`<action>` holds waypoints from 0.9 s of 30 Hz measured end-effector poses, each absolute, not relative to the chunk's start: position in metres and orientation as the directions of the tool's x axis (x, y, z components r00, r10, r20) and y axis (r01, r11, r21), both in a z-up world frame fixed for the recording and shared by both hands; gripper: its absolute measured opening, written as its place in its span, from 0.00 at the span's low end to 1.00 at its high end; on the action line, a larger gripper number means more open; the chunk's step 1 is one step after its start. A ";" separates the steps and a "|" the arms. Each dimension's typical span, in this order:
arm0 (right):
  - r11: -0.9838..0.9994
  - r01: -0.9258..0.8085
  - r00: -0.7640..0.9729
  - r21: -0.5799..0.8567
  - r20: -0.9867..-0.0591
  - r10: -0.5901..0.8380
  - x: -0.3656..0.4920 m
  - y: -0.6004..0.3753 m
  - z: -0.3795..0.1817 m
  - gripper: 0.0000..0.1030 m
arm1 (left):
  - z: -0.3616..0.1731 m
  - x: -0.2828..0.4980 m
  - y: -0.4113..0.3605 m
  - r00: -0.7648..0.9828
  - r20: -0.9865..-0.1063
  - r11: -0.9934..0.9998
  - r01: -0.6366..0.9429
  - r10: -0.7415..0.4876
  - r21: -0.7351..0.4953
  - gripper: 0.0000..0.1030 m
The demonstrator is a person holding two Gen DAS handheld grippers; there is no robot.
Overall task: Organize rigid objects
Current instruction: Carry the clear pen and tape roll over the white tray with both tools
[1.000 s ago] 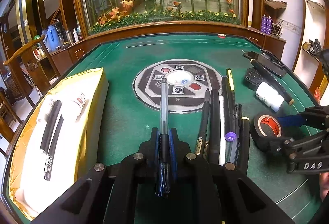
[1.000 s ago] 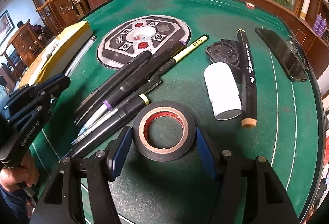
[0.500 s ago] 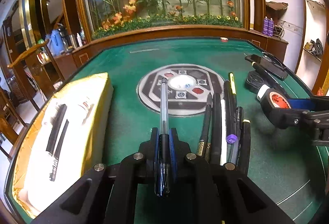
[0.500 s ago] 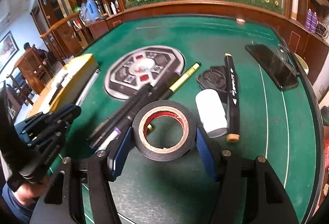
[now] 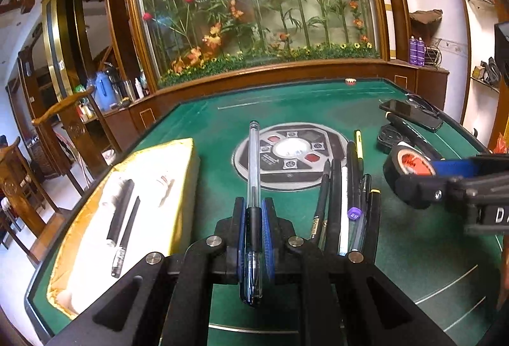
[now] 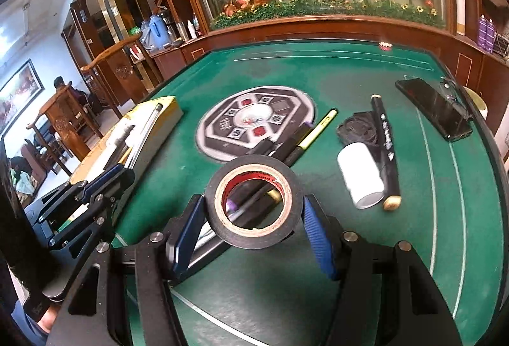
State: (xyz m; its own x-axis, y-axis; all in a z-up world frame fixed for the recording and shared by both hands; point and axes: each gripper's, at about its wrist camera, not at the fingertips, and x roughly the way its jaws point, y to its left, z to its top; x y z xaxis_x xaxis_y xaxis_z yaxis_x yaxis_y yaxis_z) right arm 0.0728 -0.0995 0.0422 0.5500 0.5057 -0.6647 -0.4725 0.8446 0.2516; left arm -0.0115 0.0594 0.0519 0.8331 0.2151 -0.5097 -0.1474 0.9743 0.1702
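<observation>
My left gripper [image 5: 254, 212] is shut on a clear ballpoint pen [image 5: 253, 168], which points forward over the green felt. Left of it lies a yellow box [image 5: 183, 174] with a white lining and two black pens [image 5: 120, 212] inside. My right gripper [image 6: 253, 203] is shut on a black tape roll [image 6: 254, 164] and holds it above the table. A bundle of several dark pens and markers [image 5: 345, 196] lies on the felt, partly hidden behind the roll in the right wrist view. In the left wrist view the tape roll [image 5: 410, 164] hangs at the right.
A white bottle [image 6: 361, 177], a black marker [image 6: 386, 142], a black round lid [image 6: 351, 128] and a phone [image 6: 435, 107] lie on the right of the table. A round control panel [image 6: 254, 120] sits mid-table. Wooden chairs [image 5: 68, 129] stand off the left edge.
The right gripper has lifted the tape roll off the felt, away from the pens. The left gripper has risen and tilted up, still with the pen.
</observation>
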 end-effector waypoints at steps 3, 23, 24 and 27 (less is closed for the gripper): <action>0.833 -0.482 0.532 0.272 -0.665 0.525 0.064 -0.092 0.042 0.60 | 0.054 -0.019 0.063 0.838 -0.498 0.972 -0.153 0.222 0.176 0.09; 0.785 -0.581 0.484 0.216 -0.684 0.546 0.032 -0.018 0.063 0.60 | 0.067 -0.044 0.128 0.845 -0.464 0.962 -0.259 0.266 0.081 0.09; 0.782 -0.585 0.482 0.213 -0.685 0.547 0.031 -0.015 0.064 0.60 | 0.067 -0.044 0.132 0.843 -0.465 0.961 -0.267 0.271 0.077 0.09; 0.774 -0.600 0.473 0.205 -0.689 0.549 0.029 -0.003 0.065 0.60 | 0.066 -0.046 0.144 0.838 -0.467 0.955 -0.290 0.284 0.061 0.09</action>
State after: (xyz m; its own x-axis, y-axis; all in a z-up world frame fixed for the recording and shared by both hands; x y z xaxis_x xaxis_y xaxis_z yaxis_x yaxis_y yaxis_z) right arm 0.0292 -0.0031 0.0649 0.4733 0.5491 -0.6888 -0.5997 0.7736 0.2046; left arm -0.0457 0.1440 0.0659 0.8375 0.2841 -0.4668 -0.2899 0.9551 0.0611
